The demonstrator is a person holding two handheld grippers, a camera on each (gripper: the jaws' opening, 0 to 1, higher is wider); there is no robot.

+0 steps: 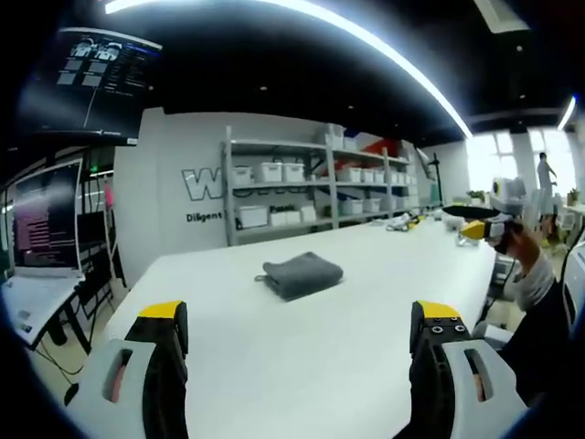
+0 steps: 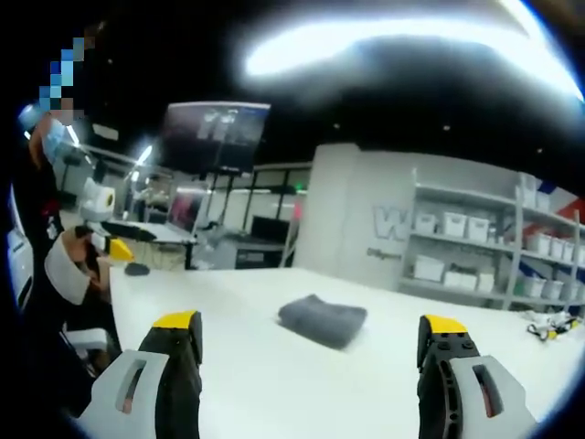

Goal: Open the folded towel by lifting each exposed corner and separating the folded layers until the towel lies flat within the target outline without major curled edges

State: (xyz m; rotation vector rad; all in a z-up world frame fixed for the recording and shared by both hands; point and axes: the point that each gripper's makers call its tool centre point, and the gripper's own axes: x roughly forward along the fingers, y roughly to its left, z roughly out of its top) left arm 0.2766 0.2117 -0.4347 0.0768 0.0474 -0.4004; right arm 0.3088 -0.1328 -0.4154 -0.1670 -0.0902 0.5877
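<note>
Ahead, folded grey towel (image 1: 300,273) (on white table (image 1: 274,366)), well beyond both grippers' parted, empty jaws

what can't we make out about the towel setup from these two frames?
- Target outline: none discernible on the white table in either view; glare or distance may hide it.
- Folded towel: corners and layer count too small in the left gripper view, motion-blurred in the right gripper view.
- Left gripper and right gripper: jaws apart, lower bodies cut off by the bottom edge.

Towel (image 1: 300,273) mid-table (image 1: 274,366), shelves (image 1: 311,192) behind
</note>
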